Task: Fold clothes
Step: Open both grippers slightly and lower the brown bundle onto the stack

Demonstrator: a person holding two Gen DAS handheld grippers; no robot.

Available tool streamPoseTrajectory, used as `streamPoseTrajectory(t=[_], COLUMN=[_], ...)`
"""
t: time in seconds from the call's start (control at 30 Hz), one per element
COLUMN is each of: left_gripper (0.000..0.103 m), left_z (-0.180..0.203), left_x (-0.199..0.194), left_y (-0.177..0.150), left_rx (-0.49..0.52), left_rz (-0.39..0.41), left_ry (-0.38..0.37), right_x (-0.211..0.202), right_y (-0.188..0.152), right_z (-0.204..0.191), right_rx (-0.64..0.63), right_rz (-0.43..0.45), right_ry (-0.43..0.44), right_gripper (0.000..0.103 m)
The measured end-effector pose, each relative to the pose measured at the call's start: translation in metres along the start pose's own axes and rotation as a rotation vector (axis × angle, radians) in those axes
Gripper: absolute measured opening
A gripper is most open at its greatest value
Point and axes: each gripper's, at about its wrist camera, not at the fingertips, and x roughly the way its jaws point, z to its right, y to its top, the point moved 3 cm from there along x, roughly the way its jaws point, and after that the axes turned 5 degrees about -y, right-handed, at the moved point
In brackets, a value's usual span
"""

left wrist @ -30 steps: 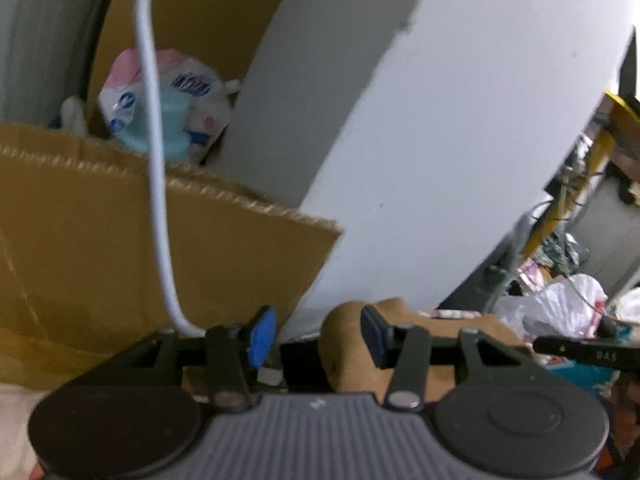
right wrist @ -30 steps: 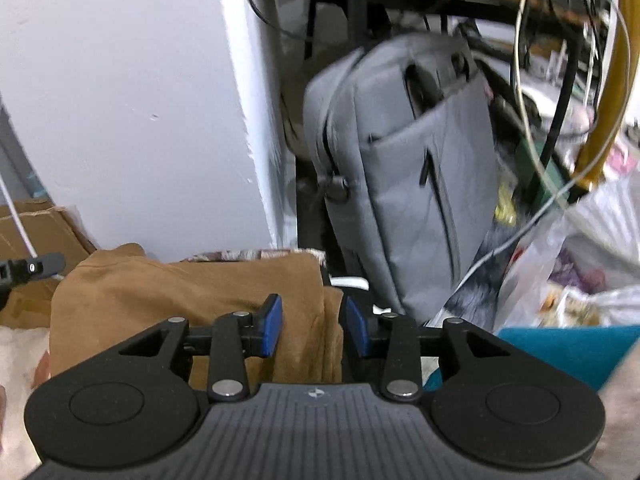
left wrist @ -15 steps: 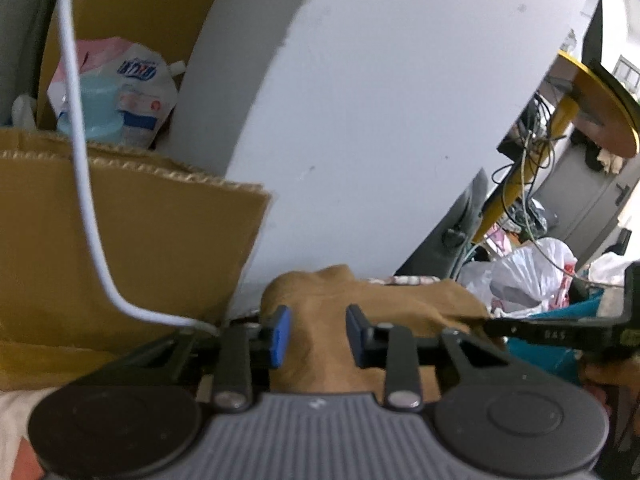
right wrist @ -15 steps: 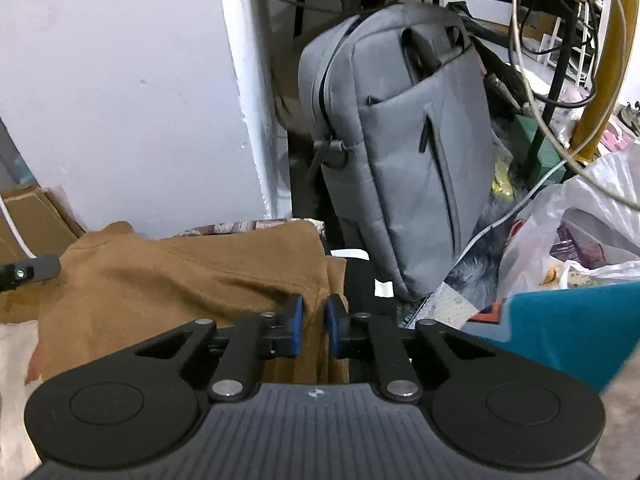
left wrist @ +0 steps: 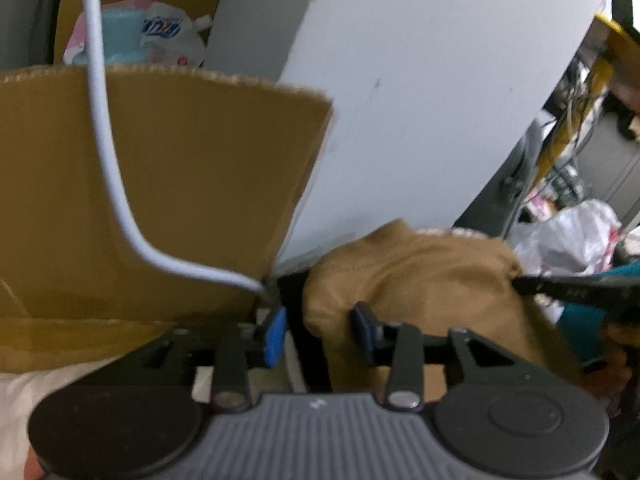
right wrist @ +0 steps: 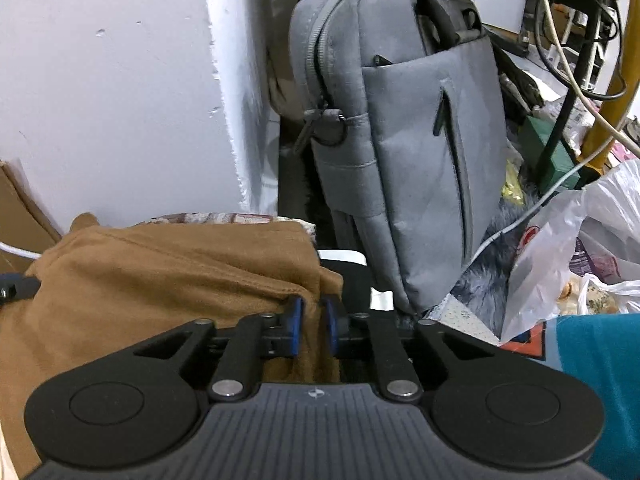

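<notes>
A brown garment (left wrist: 420, 276) lies bunched on a surface in front of a white wall. In the right wrist view the same brown garment (right wrist: 160, 280) fills the lower left. My left gripper (left wrist: 319, 334) is at the garment's left corner. Its jaws are opening; the corner sits between them, with a gap beside the left pad (left wrist: 276, 336). My right gripper (right wrist: 313, 326) is at the garment's right edge. Its jaws are opening too, a fold of brown cloth still between the narrow-set pads. The right gripper's finger (left wrist: 580, 290) shows at the far right of the left wrist view.
A cardboard box (left wrist: 160, 200) with a white cable (left wrist: 108, 152) hanging across it stands left of the garment. A white wall (right wrist: 100, 100) rises behind. A grey bag (right wrist: 408, 140) leans at the right, with plastic bags (right wrist: 560, 240) and teal cloth (right wrist: 600, 360) beyond.
Both grippers have sunk toward the brown garment. The right jaws closed on its edge and have parted a little since. The left jaws narrowed, then widened again.
</notes>
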Motion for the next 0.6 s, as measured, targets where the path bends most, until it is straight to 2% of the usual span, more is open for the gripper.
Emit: streamPoseTrajectory(t=[0.03,0.17,0.3,0.6], left_gripper=[0.041,0.035,0.036,0.043], left_z=[0.000,0.003,-0.002,-0.003], left_x=[-0.002,-0.024,-0.023,-0.021], left_y=[0.001,0.014,0.022,0.022], left_rx=[0.001,0.003,-0.098,-0.137], left_rz=[0.001,0.103,0.080,0.061], left_ry=[0.003,0.012,-0.005,0.014], right_x=[-0.002,-0.024,-0.048,-0.082], right_y=[0.000,0.002,0.003,-0.006], right_z=[0.000,-0.002,-0.001,-0.001], right_rx=[0.000,-0.033,-0.036,-0.080], right_rz=[0.002,0.043,0.075,0.064], right_ry=[-0.001,-0.015,0.000,0.067], right_gripper=[0.031,0.031,0.031,0.031])
